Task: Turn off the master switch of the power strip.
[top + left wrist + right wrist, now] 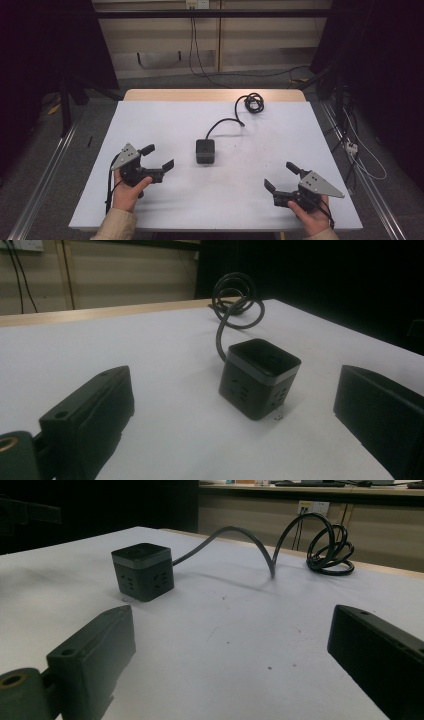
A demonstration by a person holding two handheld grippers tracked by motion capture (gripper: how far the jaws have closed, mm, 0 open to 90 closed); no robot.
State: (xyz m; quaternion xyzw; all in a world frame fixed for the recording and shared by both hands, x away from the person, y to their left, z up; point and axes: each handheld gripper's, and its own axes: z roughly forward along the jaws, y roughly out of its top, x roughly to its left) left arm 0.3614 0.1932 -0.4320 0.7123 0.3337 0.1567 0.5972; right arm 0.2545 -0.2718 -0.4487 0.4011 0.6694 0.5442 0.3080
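Both grippers, left (159, 156) and right (282, 176), jaws apart, flank the socket cube (205, 151): rigid, smooth, fairly light; grip its flat sides, its stiff cord (223, 122) trailing behind

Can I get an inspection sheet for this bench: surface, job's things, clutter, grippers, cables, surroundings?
Surface: white table top, small specks and marks.
Job's things: black cube power socket upright mid-table, untouched.
Clutter: nothing seen.
Grippers: left gripper and right gripper open, hand-held, apart from the cube.
Cables: socket cord arches to a coil near the far edge.
Surroundings: dark curtains, floor cables, wall outlet.
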